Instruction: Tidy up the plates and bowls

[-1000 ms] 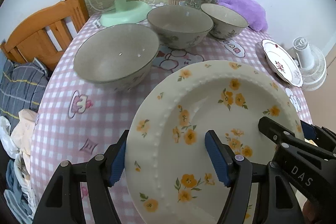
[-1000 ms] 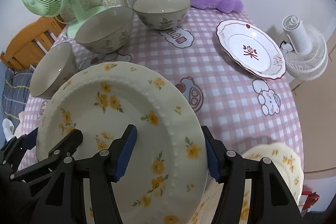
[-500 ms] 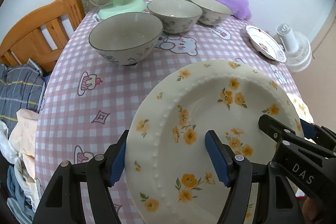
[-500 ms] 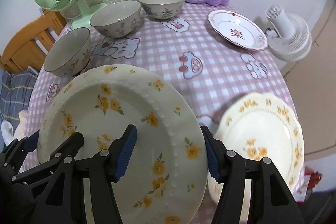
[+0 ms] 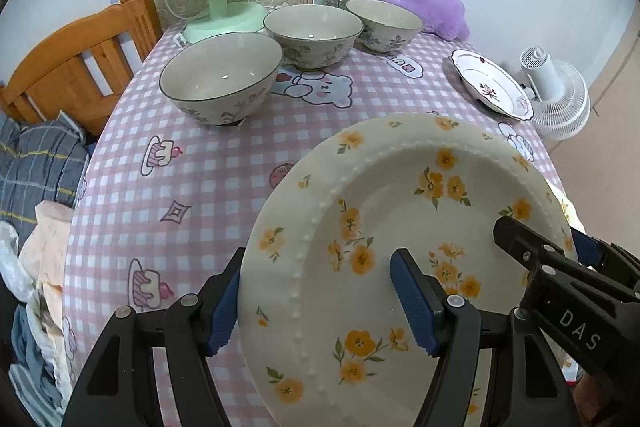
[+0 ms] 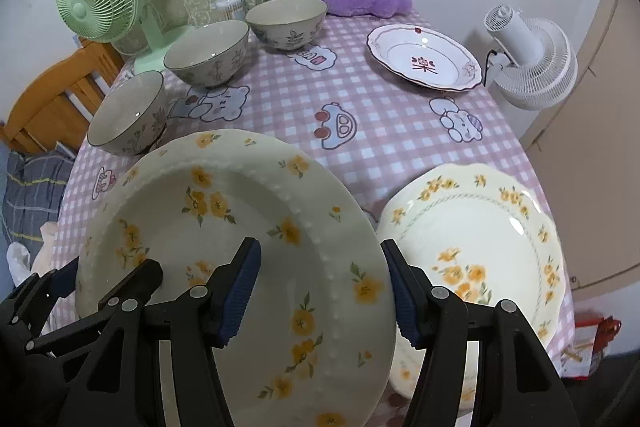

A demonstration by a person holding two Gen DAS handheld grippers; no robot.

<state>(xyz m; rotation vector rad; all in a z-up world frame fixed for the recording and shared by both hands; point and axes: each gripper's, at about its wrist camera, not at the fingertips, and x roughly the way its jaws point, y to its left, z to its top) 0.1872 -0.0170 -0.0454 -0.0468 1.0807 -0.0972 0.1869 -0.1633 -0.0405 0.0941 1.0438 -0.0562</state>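
I have the yellow-flowered plate [image 5: 400, 227] lifted and tilted above the pink checked tablecloth [image 5: 192, 187]. My left gripper [image 5: 320, 299] clamps one side of its rim at mid-width, my right gripper [image 6: 320, 287] the opposite side likewise. Beyond the plate stand three bowls [image 5: 220, 83]; just beside it on the right lies a scalloped flowered plate [image 6: 480, 247], and farther off a red-trimmed white plate [image 6: 424, 59].

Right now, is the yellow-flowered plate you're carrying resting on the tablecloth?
No. The flowered plate is held above the checked tablecloth, its rim clamped on opposite sides by the right gripper and left gripper.
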